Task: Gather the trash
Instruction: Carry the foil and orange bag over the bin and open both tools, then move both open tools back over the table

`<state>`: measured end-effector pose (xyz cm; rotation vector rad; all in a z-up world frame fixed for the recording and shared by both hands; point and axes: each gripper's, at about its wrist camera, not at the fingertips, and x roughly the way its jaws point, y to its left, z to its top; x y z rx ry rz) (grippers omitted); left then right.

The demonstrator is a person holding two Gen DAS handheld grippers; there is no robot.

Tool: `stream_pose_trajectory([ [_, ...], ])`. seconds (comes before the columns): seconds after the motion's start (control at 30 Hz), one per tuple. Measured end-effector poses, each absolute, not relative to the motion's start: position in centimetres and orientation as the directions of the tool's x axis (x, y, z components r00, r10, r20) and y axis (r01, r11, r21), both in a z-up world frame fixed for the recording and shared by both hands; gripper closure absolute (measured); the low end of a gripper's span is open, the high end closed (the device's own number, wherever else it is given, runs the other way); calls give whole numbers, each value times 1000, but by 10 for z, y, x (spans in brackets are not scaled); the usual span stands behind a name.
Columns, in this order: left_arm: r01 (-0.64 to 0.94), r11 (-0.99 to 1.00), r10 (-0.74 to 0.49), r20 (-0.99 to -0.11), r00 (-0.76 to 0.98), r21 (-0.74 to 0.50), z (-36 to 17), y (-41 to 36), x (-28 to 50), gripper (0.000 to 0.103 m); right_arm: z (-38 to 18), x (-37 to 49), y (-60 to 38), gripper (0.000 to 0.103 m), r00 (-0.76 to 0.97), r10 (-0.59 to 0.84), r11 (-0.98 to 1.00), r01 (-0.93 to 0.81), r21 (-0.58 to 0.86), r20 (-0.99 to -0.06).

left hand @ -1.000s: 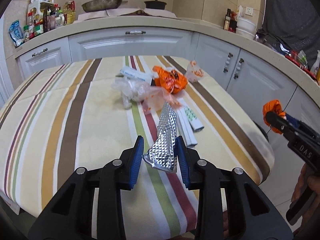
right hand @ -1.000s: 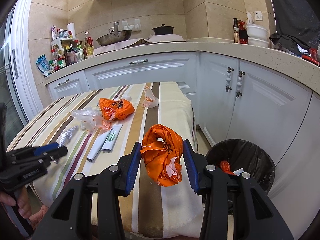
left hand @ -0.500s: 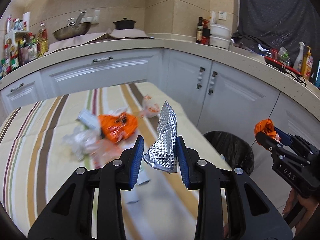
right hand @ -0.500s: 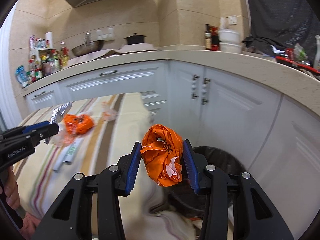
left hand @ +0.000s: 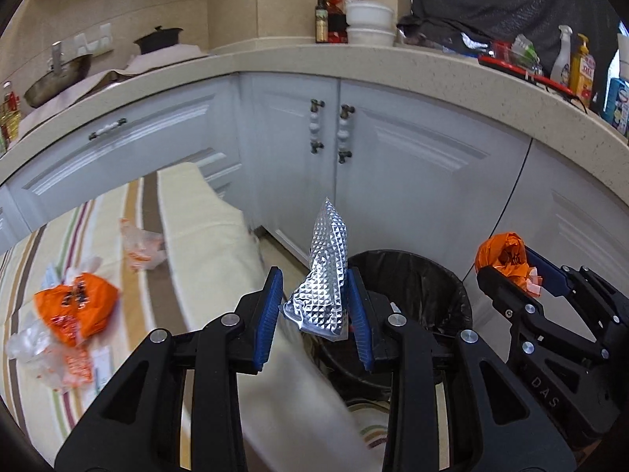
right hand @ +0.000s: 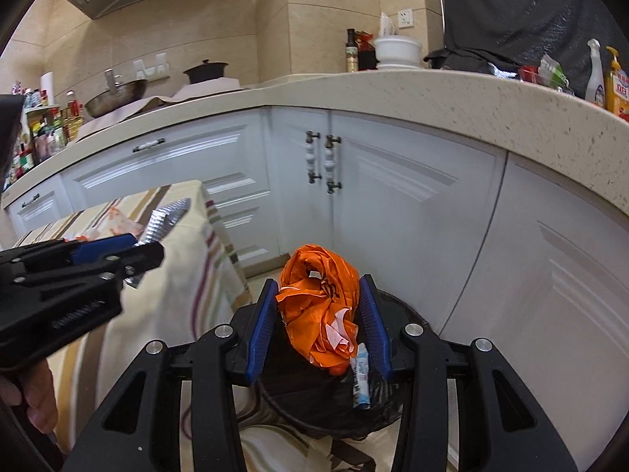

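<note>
Two hand-held grippers, left [left hand: 314, 310] clenching foil wrapper [left hand: 324, 271], right [right hand: 320, 324] clenching orange bag [right hand: 320, 306], poised above bin [left hand: 432, 299].

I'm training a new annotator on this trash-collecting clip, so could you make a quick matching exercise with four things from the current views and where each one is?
Things:
1. silver foil wrapper
2. crumpled orange bag
3. orange snack packet
4. black trash bin

Places:
A. on the floor by the white cabinets
B. lying on the striped tablecloth
C. clamped in the right gripper
D. clamped in the left gripper

Pairs: 1-D, 2-C, 3-B, 4-A
</note>
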<state>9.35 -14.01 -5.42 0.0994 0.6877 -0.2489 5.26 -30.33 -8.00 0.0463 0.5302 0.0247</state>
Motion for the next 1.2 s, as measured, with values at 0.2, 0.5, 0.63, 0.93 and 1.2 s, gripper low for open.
stream_pose_trajectory([
  [0.2, 279, 960, -200, -657, 727, 17, -63, -170, 117, 70, -84, 71, -325, 60, 862, 19, 998, 15, 63, -506],
  [0.5, 243, 970, -158, -700, 696, 24, -80, -189, 155, 44, -101, 100, -358, 42, 850, 1, 989, 77, 126, -527],
  [0.63, 237, 971, -158, -699, 698, 17, -78, -181, 154, 40, -102, 97, -358, 42, 849, -6, 989, 84, 125, -528],
  [0.93, 194, 981, -156, -659, 736, -15, -51, -138, 129, 38, -87, 82, -330, 42, 862, 27, 992, 41, 123, -507],
  [1.2, 73, 997, -59, -611, 789, -2, -31, -59, 87, 34, -76, 75, -263, 42, 857, 159, 986, -108, 130, -489],
])
